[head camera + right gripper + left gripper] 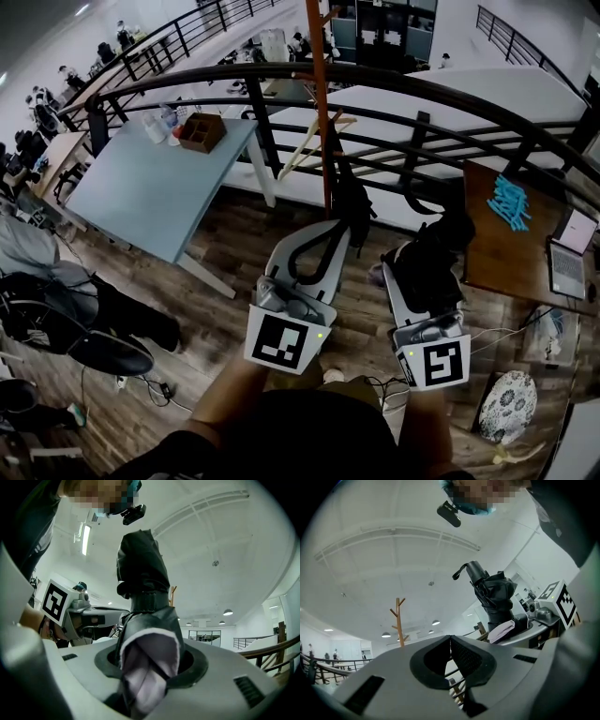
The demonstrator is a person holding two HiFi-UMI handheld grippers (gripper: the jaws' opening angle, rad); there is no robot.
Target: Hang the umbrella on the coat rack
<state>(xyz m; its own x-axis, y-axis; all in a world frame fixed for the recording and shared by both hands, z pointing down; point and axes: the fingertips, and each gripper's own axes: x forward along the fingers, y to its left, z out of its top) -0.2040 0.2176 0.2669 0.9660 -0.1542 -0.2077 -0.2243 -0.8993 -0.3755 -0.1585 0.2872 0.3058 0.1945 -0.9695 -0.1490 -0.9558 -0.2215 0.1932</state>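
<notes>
Right claw [151,665] pinching umbrella [140,569], left claw [450,640] pressed together, wooden floor [211,323], black railing [422,81]

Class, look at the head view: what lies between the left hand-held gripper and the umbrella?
In the head view, a dark item hanging by the coat rack dips between the left hand-held gripper and the umbrella; otherwise only wooden floor.

A: What's the left gripper [450,644] showing?
B: Pale grey shell, black textured pads [465,658], dark slots either side. Its cube [281,342] is carrying a black-and-white square marker, with a green light glowing.
A: And the right gripper [152,663]?
B: Same build. The second cube [439,364] is showing a different marker.
A: Clothing?
B: The person is wearing a dark top [281,445].
</notes>
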